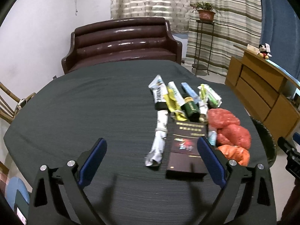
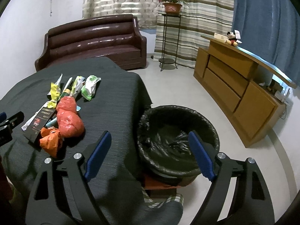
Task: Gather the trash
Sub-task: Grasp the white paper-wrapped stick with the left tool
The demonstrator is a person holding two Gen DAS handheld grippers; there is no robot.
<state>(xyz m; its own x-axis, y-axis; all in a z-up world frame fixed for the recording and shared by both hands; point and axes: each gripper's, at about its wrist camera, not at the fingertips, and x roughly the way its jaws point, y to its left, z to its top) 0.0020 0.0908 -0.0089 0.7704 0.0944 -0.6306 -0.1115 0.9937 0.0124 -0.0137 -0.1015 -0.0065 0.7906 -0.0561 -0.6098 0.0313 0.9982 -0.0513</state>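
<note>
Now we work from the surface [image 1: 75,103]: trash pile at its right side, lined bin [image 2: 178,140] on the floor just beside that edge. Left gripper [image 1: 152,161] fingers spread, empty, near the dark box [image 1: 184,148]; straddle it squarely. Right gripper [image 2: 150,153] fingers spread, empty, over the bin.

Ahead of the tongs, a glossy dark-brown leather sofa [image 1: 123,45] backs striped beige curtains [image 2: 195,15]; right, a low yellow-brown wooden sideboard [image 2: 238,86] on pale floor [image 2: 178,86].
</note>
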